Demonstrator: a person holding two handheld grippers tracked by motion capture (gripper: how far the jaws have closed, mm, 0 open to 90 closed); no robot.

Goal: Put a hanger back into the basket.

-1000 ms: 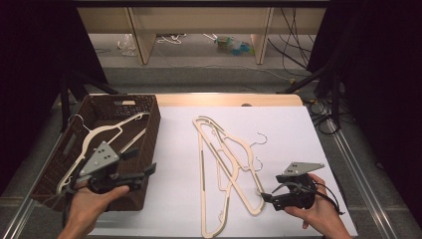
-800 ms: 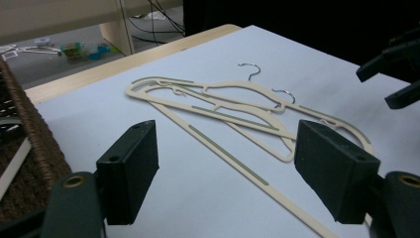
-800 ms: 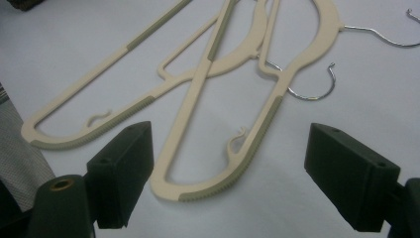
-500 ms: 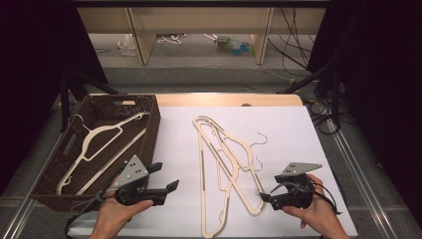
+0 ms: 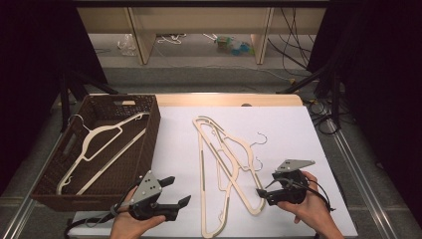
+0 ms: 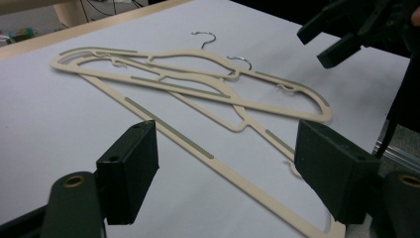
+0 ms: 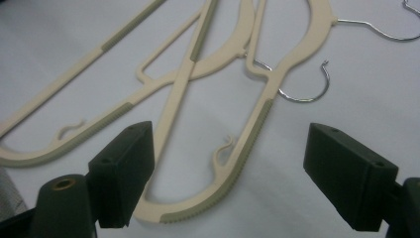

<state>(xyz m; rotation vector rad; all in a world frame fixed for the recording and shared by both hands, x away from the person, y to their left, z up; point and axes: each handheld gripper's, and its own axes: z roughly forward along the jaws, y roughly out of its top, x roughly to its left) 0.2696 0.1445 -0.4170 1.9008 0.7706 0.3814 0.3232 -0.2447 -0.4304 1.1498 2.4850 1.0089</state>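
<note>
Two cream plastic hangers (image 5: 219,164) with metal hooks lie crossed on the white table cover (image 5: 298,134). Another cream hanger (image 5: 99,149) lies inside the brown wicker basket (image 5: 154,129) at the left. My left gripper (image 5: 176,190) hovers low at the front, right of the basket, open and pointing toward the hangers (image 6: 188,84); nothing is between its jaws (image 6: 228,148). My right gripper (image 5: 261,194) sits at the crossed hangers' near right end, open. In the right gripper view (image 7: 233,163), a curved hanger end (image 7: 247,139) lies below the spread jaws, untouched.
The basket takes up the table's left side. In the left gripper view the other gripper (image 6: 346,29) shows at the top right. A shelf unit with cables and small items (image 5: 229,42) stands beyond the table. Metal rails (image 5: 358,164) run along the table's right edge.
My left hand has moved from over the basket's near right corner to the right and down, onto the white cover. Its jaws stayed open. The right hand has not moved.
</note>
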